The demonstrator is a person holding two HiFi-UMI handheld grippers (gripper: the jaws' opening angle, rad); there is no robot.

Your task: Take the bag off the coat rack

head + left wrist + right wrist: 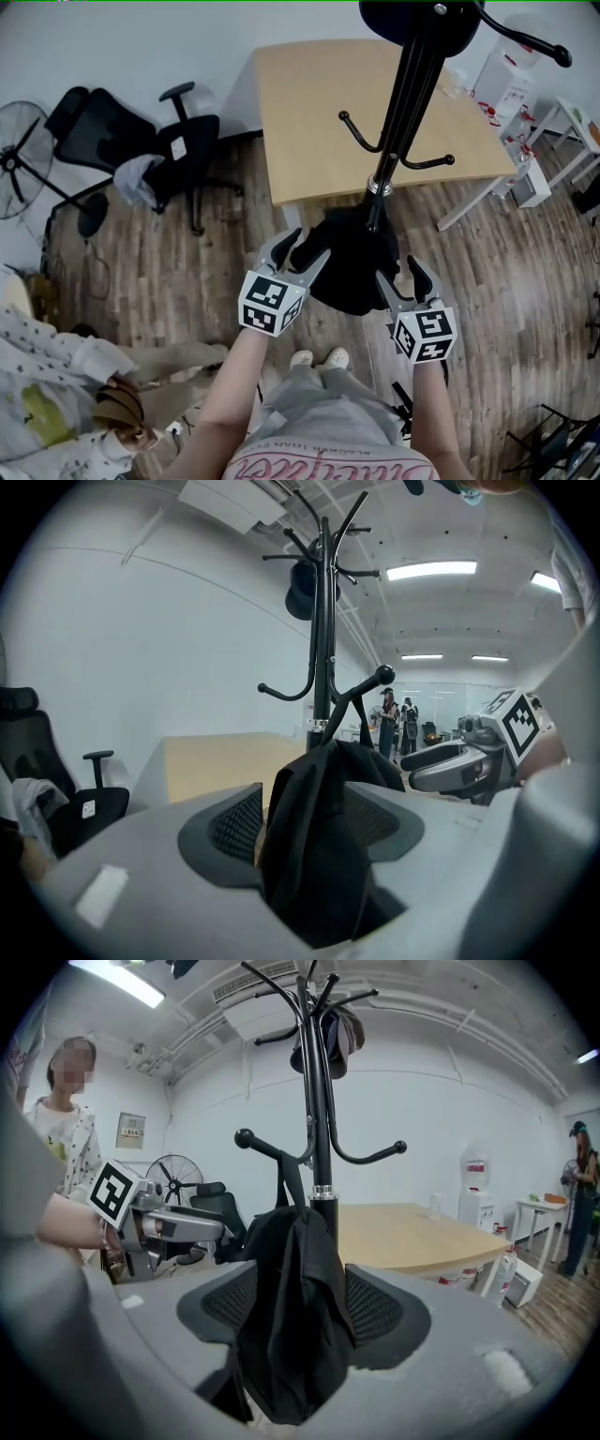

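Observation:
A black cloth bag (352, 267) hangs by its strap from a low hook of the black coat rack (398, 122). My left gripper (298, 248) is at the bag's left side and my right gripper (401, 274) at its right side. In the left gripper view the bag (319, 846) droops between wide-spread pads, with a gap beside the left pad (234, 822). In the right gripper view the bag (291, 1316) also hangs loose between both meshed pads (380, 1307). Both grippers stand open with fabric between the jaws.
A light wooden table (319, 112) stands just behind the rack. A black office chair (141, 141) and a fan (19, 131) are at the left. A person (47, 394) is at the lower left. White furniture (525, 94) stands at the right. A dark hat (302, 591) hangs high on the rack.

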